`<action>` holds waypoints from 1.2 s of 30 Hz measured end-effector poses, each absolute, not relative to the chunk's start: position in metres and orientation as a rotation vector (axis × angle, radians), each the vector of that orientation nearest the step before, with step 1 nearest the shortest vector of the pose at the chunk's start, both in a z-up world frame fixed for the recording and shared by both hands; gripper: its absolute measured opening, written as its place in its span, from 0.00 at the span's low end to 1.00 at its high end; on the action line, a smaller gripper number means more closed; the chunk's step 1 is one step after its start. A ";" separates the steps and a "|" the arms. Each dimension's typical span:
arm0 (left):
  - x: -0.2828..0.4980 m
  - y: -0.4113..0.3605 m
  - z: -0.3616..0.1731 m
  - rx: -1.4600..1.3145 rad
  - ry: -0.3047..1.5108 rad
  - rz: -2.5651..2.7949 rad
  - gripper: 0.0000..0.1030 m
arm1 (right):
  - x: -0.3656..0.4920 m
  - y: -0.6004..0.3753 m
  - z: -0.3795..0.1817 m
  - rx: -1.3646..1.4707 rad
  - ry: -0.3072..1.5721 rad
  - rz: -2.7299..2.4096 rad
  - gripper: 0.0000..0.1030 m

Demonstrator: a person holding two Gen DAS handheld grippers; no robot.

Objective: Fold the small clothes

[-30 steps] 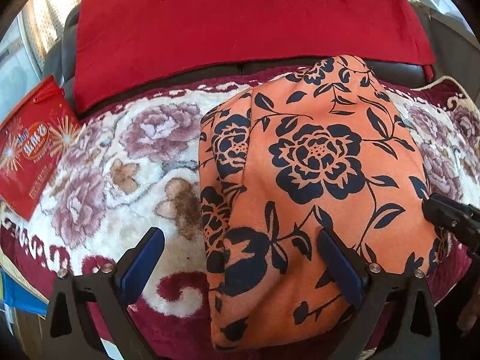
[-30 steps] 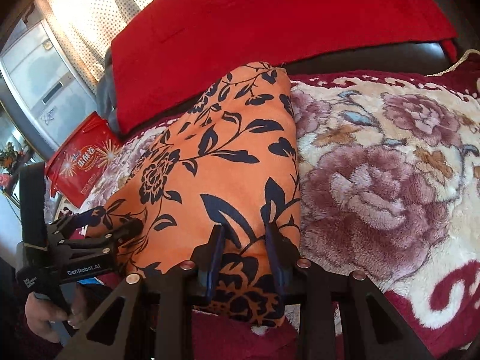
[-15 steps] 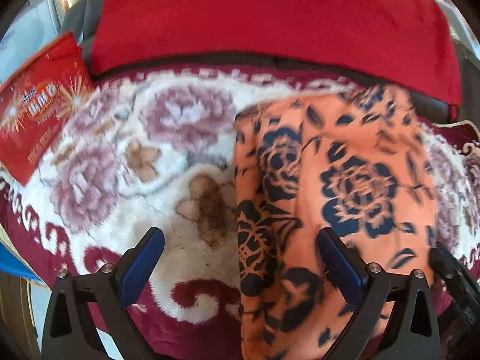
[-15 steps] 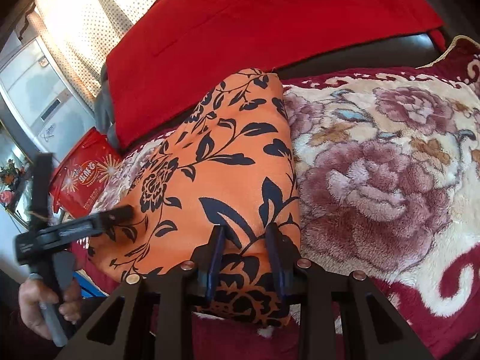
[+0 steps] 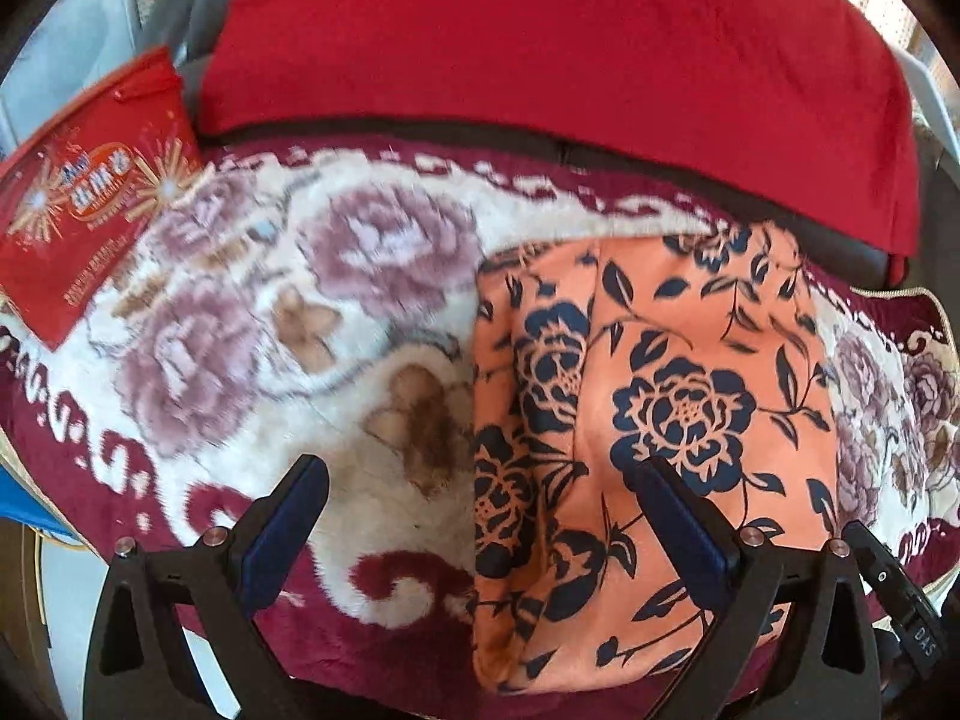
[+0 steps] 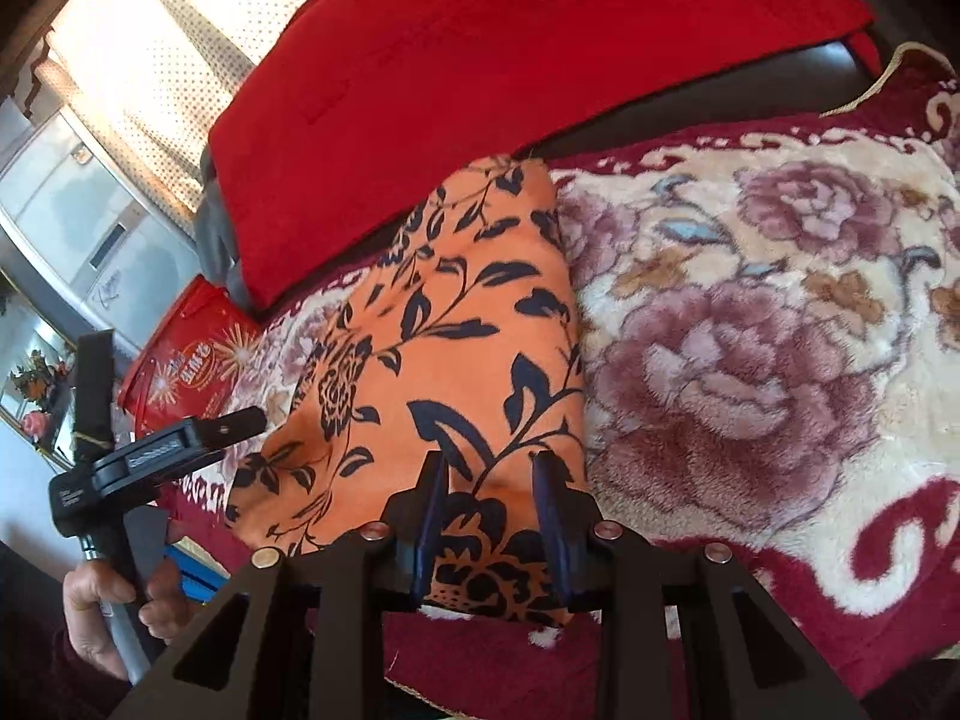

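Orange cloth point(image 5: 654, 420) with a dark blue flower print lies folded into a long strip on the blanket point(image 5: 252, 360). Its long axis runs from the near edge of the seat toward the backrest; the far narrow end reaches the dark gap under the red cover point(image 5: 540, 42).

My left gripper point(image 5: 474, 525) hangs above the near end with its jaws spread wide: the right finger is over the cloth, the left finger over bare blanket. It holds nothing.

My right gripper point(image 6: 492, 510) sits at the near right corner of the cloth point(image 6: 432, 360), fingers close together with a ridge of fabric between them; I cannot tell whether they actually pinch it.

Blanket is plush, cream with mauve roses and a maroon border. A red bag point(image 5: 78, 192) with gold starbursts leans at the left end. Behind it, a dotted curtain point(image 6: 156, 78) with sun coming through.
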State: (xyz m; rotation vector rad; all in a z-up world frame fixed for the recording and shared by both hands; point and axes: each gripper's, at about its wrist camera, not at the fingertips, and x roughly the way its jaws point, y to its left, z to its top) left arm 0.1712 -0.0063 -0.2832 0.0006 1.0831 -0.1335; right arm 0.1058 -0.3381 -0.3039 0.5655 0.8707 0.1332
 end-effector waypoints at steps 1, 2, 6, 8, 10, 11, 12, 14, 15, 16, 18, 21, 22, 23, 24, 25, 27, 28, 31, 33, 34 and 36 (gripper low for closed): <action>0.173 -0.006 -0.284 0.011 1.079 -0.129 1.00 | 0.105 -0.338 -0.305 0.555 0.869 0.130 0.32; 0.173 -0.008 -0.287 0.017 1.089 -0.126 1.00 | 0.106 -0.337 -0.309 0.545 0.879 0.127 0.32; 0.177 -0.013 -0.333 0.008 1.267 -0.154 1.00 | 0.112 -0.346 -0.339 0.625 0.962 0.118 0.69; 0.176 -0.012 -0.337 -0.024 1.266 -0.176 1.00 | 0.112 -0.357 -0.341 0.701 0.967 0.142 0.69; 0.177 -0.009 -0.329 -0.042 1.254 -0.191 1.00 | 0.112 -0.362 -0.332 0.661 0.945 0.128 0.69; 0.178 -0.006 -0.323 -0.054 1.236 -0.193 1.00 | 0.112 -0.365 -0.326 0.643 0.921 0.129 0.69; 0.180 -0.004 -0.318 -0.066 1.217 -0.200 1.00 | 0.112 -0.368 -0.320 0.645 0.897 0.143 0.69; 0.186 0.001 -0.306 -0.095 1.188 -0.225 1.00 | 0.116 -0.372 -0.312 0.657 0.869 0.156 0.69; 0.189 0.002 -0.303 -0.101 1.184 -0.229 1.00 | 0.123 -0.374 -0.307 0.656 0.864 0.155 0.69; 0.192 0.002 -0.302 -0.100 1.179 -0.227 1.00 | 0.129 -0.375 -0.305 0.652 0.864 0.155 0.69; 0.201 -0.002 -0.296 -0.063 1.157 -0.210 1.00 | 0.147 -0.374 -0.297 0.627 0.853 0.154 0.69; 0.208 -0.009 -0.294 0.032 1.120 -0.161 1.00 | 0.177 -0.366 -0.281 0.565 0.822 0.167 0.66; 0.209 -0.011 -0.293 0.059 1.105 -0.147 1.00 | 0.186 -0.364 -0.277 0.551 0.813 0.172 0.62; 0.211 -0.013 -0.291 0.079 1.089 -0.137 1.00 | 0.200 -0.359 -0.273 0.530 0.810 0.181 0.60; 0.212 -0.014 -0.288 0.091 1.076 -0.129 1.00 | 0.214 -0.355 -0.271 0.514 0.820 0.186 0.56; 0.210 -0.013 -0.285 0.104 1.055 -0.118 1.00 | 0.227 -0.352 -0.272 0.503 0.833 0.186 0.56; 0.209 -0.013 -0.278 0.135 1.016 -0.099 1.00 | 0.254 -0.342 -0.275 0.483 0.862 0.181 0.56; 0.206 -0.012 -0.273 0.150 0.996 -0.089 1.00 | 0.263 -0.339 -0.277 0.473 0.880 0.176 0.56; 0.200 -0.010 -0.262 0.199 0.933 -0.060 1.00 | 0.294 -0.331 -0.305 0.454 0.999 0.124 0.56; 0.198 -0.009 -0.256 0.208 0.909 -0.058 1.00 | 0.304 -0.329 -0.324 0.468 1.060 0.098 0.56; 0.195 -0.008 -0.252 0.209 0.893 -0.058 1.00 | 0.303 -0.328 -0.324 0.455 1.054 0.094 0.56; 0.191 -0.006 -0.245 0.209 0.873 -0.055 1.00 | 0.297 -0.325 -0.315 0.422 1.030 0.102 0.57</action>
